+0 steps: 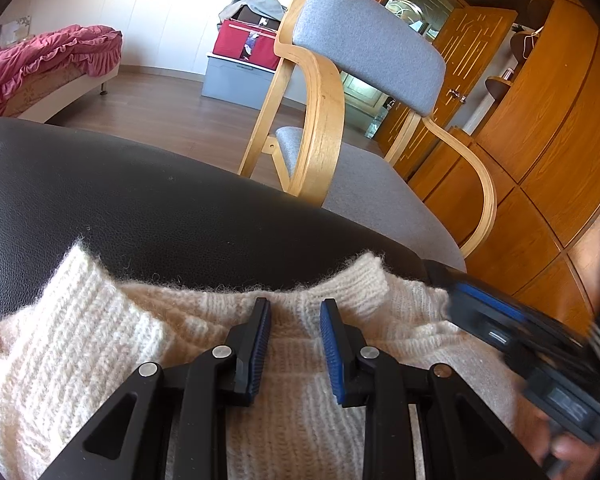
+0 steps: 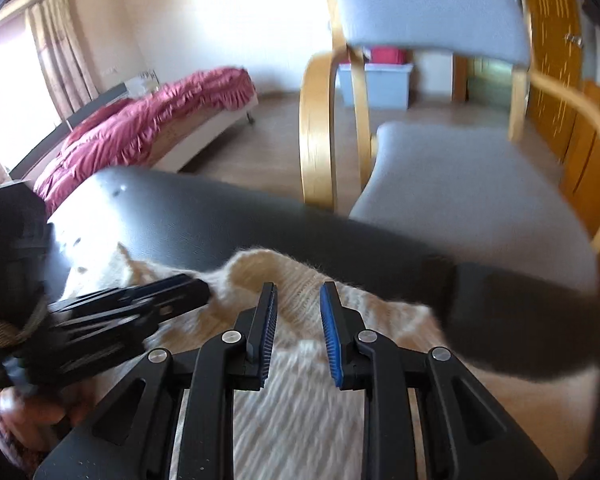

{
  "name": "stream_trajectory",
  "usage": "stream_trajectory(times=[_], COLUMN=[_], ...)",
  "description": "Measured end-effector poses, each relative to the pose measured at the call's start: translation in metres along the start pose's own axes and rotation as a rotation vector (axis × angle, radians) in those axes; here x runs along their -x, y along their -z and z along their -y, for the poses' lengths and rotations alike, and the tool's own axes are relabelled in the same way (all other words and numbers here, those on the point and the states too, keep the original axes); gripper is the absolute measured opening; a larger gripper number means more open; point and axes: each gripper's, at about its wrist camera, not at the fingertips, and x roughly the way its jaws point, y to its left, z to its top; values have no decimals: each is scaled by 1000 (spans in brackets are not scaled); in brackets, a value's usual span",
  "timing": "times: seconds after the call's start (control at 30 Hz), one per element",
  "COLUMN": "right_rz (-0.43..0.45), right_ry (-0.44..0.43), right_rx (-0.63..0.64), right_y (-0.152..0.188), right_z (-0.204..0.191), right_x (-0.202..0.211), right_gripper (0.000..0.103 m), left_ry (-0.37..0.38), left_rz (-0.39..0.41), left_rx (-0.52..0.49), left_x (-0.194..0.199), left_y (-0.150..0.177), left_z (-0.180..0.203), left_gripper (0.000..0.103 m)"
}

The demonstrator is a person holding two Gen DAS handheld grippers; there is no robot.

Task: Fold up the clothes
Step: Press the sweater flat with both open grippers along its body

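Note:
A cream knitted sweater (image 1: 100, 352) lies on a black leather surface (image 1: 140, 200). My left gripper (image 1: 295, 308) is open just above the sweater's far edge, nothing between its blue pads. The right gripper (image 1: 500, 320) shows at the right of the left wrist view, over the sweater's right side. In the right wrist view the right gripper (image 2: 298, 294) is open above the sweater (image 2: 300, 420), empty. The left gripper (image 2: 140, 304) shows at the left there, over the sweater. The black surface (image 2: 220, 216) extends beyond.
A wooden armchair with grey cushions (image 1: 372, 44) stands just past the black surface, also in the right wrist view (image 2: 460, 168). A bed with a red cover (image 1: 40, 64) is far left. A red box on a grey bin (image 1: 240, 64) and wooden cabinets (image 1: 540, 120) stand behind.

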Motion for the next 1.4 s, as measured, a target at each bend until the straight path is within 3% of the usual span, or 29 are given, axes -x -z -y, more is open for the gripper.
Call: stream_trajectory(times=[0.27,0.37,0.5,0.63,0.93,1.07,1.23,1.3,1.4], right_rz=[-21,-5,22,28,39,39,40,41,42], right_ry=[148,210,188,172,120,119,118,117,112], right_rx=[51,23,-31,-43,-86,-86,-86,-88,-91], right_y=[55,78,74,73,73,72,73,73,73], right_z=[-19,-6,2,6,13,11,10,11,11], right_x=[56,48,48,49,47,47,46,46,46], right_gripper=[25,38,39,39,39,39,39,39,39], left_ry=[-20,-30,-56,-149,-264,-314,-363,-366,-292], left_rz=[1,4,-3,-33,23,69,96,98,104], left_rx=[-13,-20,-35,-88,-56,-130,-193,-197,-135], left_x=[2,2,3,16,86,91,90,90,92], left_y=[0,0,0,2,28,42,49,49,46], left_z=[3,4,7,16,-31,-52,-48,-48,-59], left_gripper=[25,25,25,26,26,28,28,28,28])
